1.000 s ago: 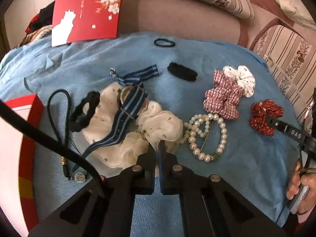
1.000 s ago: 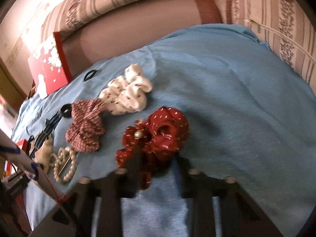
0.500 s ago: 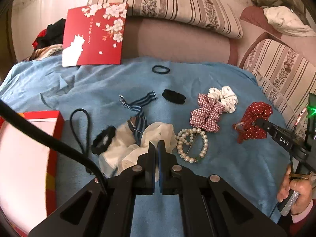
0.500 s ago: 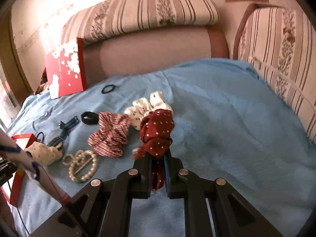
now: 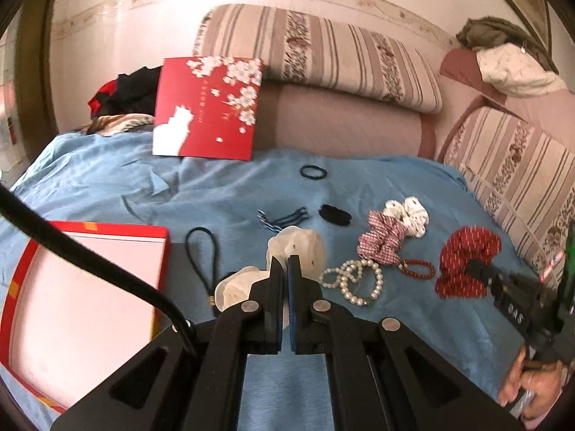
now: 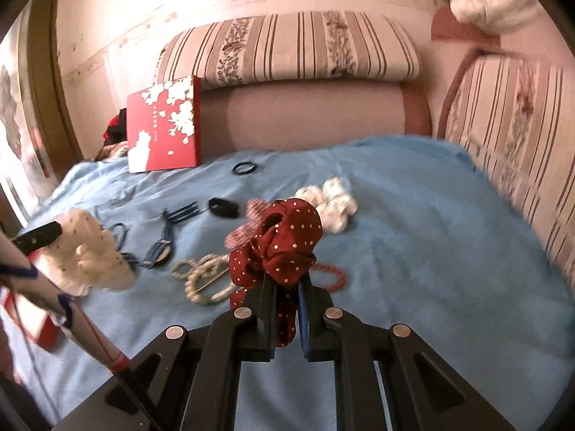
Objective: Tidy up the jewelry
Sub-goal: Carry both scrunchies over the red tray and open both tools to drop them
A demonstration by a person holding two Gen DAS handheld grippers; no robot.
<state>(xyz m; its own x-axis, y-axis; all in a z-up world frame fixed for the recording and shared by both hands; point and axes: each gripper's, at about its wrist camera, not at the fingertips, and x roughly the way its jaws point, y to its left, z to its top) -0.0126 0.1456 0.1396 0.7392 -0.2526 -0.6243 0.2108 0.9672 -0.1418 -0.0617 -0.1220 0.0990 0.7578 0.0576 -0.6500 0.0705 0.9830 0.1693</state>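
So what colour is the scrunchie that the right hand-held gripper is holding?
Dark red with small white dots. The scrunchie shows best in the right wrist view.

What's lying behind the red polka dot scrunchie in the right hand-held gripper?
Partly visible: a plaid scrunchie, a white scrunchie and red beads. The red polka dot scrunchie covers the rest.

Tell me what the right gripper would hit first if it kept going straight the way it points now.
Probably the blue blanket, beyond the red polka-dot scrunchie that the right gripper holds clamped. The white scrunchie and checked scrunchie lie close to that line; depth is unclear.
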